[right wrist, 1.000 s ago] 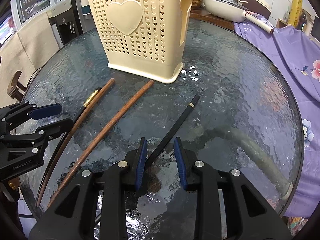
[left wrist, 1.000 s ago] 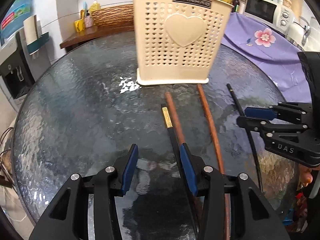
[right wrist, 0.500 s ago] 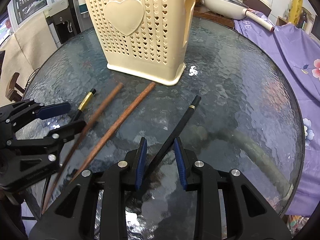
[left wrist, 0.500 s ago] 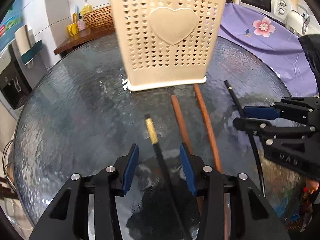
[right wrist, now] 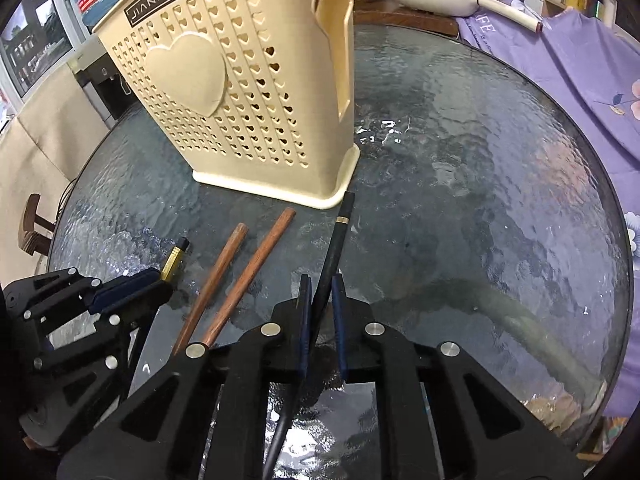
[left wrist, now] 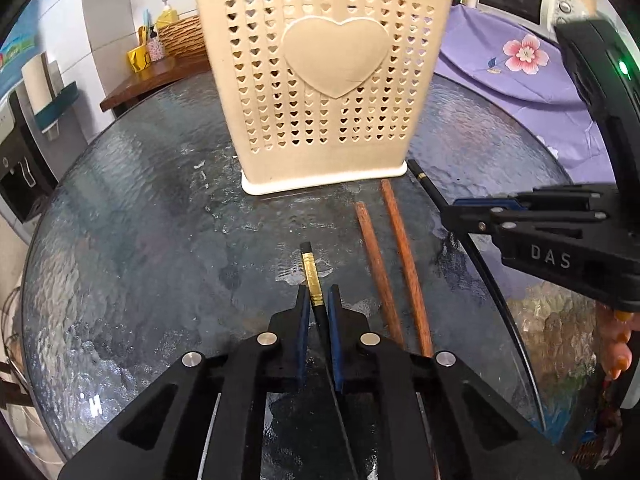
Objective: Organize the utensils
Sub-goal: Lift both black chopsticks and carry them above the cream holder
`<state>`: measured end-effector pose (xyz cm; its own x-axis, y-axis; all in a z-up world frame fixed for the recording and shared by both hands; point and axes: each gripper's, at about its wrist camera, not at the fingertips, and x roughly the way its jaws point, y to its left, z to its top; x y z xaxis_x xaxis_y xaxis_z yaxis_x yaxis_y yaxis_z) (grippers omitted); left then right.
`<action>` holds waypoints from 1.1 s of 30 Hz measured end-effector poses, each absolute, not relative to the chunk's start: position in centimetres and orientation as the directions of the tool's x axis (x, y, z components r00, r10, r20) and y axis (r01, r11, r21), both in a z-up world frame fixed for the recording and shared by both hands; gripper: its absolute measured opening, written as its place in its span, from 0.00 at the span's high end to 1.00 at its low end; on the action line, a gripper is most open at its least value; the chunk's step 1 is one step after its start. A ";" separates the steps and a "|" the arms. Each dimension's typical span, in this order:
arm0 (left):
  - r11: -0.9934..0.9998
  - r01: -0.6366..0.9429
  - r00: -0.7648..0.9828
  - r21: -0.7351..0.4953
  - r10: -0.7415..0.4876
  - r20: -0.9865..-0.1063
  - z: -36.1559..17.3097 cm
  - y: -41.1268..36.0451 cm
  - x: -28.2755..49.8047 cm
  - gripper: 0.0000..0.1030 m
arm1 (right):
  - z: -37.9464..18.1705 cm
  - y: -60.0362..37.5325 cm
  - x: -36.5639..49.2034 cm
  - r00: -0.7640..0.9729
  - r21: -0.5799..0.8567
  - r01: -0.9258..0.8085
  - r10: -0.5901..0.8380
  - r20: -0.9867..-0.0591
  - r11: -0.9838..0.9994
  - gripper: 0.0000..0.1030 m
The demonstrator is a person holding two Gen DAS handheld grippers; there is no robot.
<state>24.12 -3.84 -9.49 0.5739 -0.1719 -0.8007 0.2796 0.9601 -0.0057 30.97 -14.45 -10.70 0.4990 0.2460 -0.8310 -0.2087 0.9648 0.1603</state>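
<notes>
L gripper (left wrist: 318, 306) & R gripper (right wrist: 320, 292) each seemingly clenched on a black chopstick (left wrist: 311, 276).

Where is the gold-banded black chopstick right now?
In the left wrist view the gold-banded black chopstick sits clamped in the left gripper, left of the two brown chopsticks, its end pointing toward the cream basket.

On the round glass table (left wrist: 120, 208) there are two black chopsticks (left wrist: 311, 276) (right wrist: 335, 240), two brown wooden chopsticks (left wrist: 378, 264) (left wrist: 406, 252), one cream perforated utensil holder (left wrist: 324, 80), and two black grippers with blue pads (left wrist: 319, 308) (right wrist: 320, 296).
</notes>
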 end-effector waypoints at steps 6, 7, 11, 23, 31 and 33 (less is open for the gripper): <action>0.962 0.273 0.579 -0.011 -0.173 -0.797 -9.5 -3.7 24.1 0.92 | -10.9 -16.2 30.6 0.498 0.206 -0.180 0.270 -0.824 0.962 0.92; 0.962 0.272 0.583 -0.015 -0.177 -0.793 -9.5 -3.7 24.0 0.92 | -11.0 -16.4 30.6 0.499 0.209 -0.178 0.271 -0.823 0.962 0.92; 0.962 0.273 0.587 -0.028 -0.190 -0.787 -9.5 -3.7 23.8 0.93 | -11.0 -17.3 30.2 0.511 0.221 -0.163 0.274 -0.815 0.962 0.92; 0.956 0.278 0.674 -0.094 -0.263 -0.690 -4.9 -2.6 21.7 0.93 | -6.4 -19.5 27.6 0.613 0.297 -0.234 0.378 -0.694 0.926 0.92; 0.947 0.298 0.748 -0.118 -0.309 -0.588 -0.1 -1.9 19.0 0.93 | -0.5 -20.6 23.7 0.684 0.340 -0.351 0.487 -0.543 0.872 0.92; 0.943 0.308 0.759 -0.126 -0.323 -0.565 1.0 -1.6 18.4 0.93 | 0.4 -20.7 23.1 0.691 0.338 -0.373 0.502 -0.520 0.864 0.92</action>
<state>18.36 -1.65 0.97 0.7593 -0.3235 -0.5647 0.3077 0.9430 -0.1265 23.08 -20.68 0.39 0.6913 0.5022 -0.5196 -0.3733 0.8639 0.3382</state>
